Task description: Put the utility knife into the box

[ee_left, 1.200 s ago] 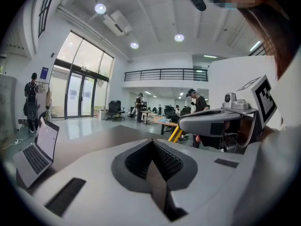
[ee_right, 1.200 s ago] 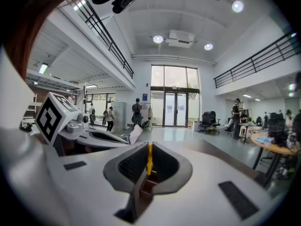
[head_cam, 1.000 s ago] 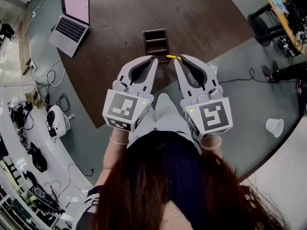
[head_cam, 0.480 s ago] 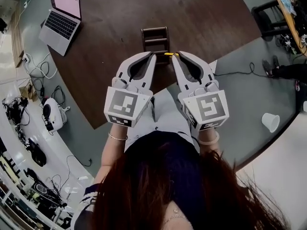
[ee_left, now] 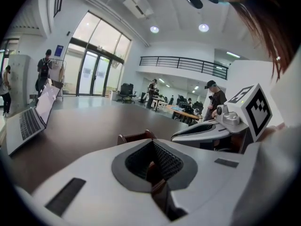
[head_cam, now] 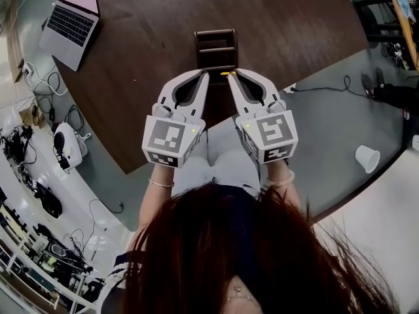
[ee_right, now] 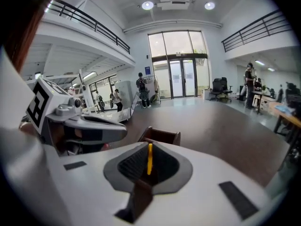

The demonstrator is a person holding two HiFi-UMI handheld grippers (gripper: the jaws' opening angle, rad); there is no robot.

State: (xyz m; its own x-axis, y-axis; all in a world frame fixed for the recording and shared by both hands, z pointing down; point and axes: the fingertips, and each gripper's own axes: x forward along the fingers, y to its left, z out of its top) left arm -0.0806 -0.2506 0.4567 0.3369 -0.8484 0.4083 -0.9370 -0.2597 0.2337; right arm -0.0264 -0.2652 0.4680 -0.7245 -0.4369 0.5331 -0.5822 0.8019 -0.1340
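Wooden box (head_cam: 215,47), matt brown table (head_cam: 150,38), smooth pale plastic right gripper (head_cam: 232,76), yellow plastic utility knife (ee_right: 149,158)

The box (head_cam: 216,48) stands on the table (head_cam: 144,77), just ahead of the left gripper (head_cam: 203,75) and the right gripper (head_cam: 232,76), which are side by side. The knife (head_cam: 225,74) sits between the right gripper's jaws. The laptop (head_cam: 69,15) lies on the table far left, and a cup (head_cam: 366,157) is on the floor (head_cam: 340,110) well right.

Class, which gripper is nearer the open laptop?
Left. The left gripper sits right of the laptop; the right gripper, holding the utility knife, lies farther right.
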